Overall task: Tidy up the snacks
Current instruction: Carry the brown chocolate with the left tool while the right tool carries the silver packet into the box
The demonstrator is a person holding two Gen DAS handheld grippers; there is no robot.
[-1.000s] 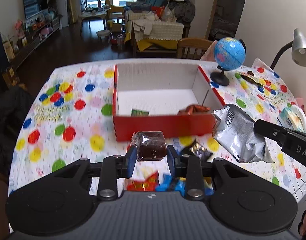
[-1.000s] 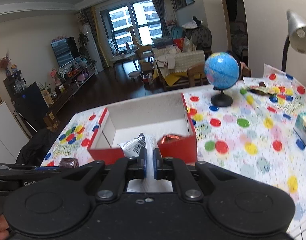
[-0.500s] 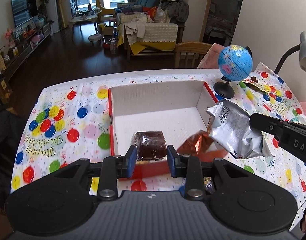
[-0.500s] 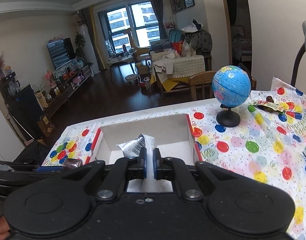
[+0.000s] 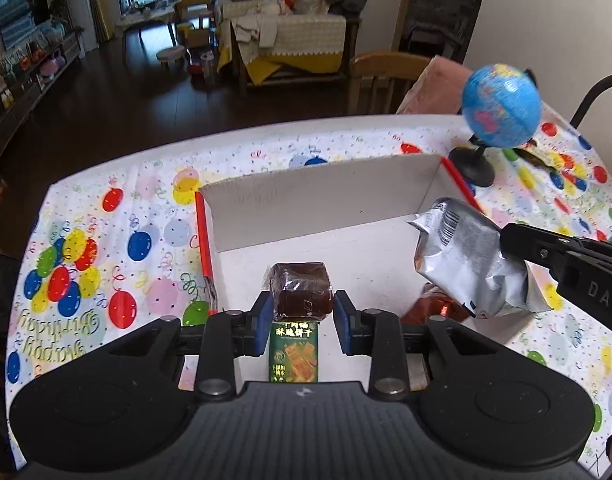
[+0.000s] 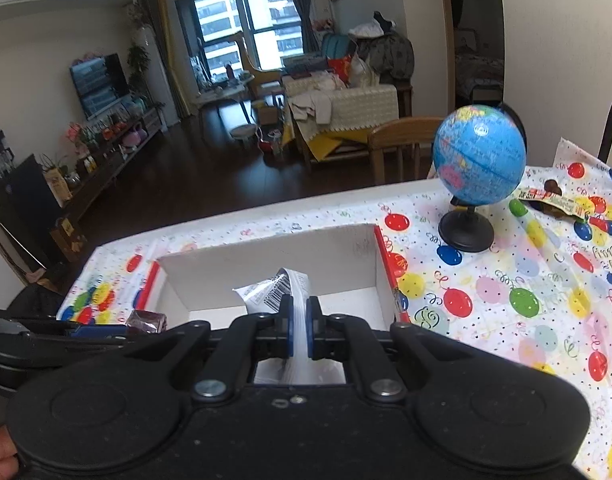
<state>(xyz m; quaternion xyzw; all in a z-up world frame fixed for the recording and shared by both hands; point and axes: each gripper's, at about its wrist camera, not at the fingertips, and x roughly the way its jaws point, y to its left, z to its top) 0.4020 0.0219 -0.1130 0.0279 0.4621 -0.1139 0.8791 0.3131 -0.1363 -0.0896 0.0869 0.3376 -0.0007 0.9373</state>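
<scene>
The left gripper is clenched on a brown cake, held above the green packet lying in the box. To its right, the right gripper grasps a silver bag by one edge, also over the box. Risk: releasing both together may stack items unevenly. Beyond the box, the globe stands on the counter; a wide swing could topple it.

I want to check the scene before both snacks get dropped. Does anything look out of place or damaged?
Nothing looks spilled or broken. The silver foil packet, pinched by the right gripper, is crumpled. The left gripper holds a brown wrapped cake above the red-edged box. One stray wrapper lies beyond the globe, apart from the box.
</scene>
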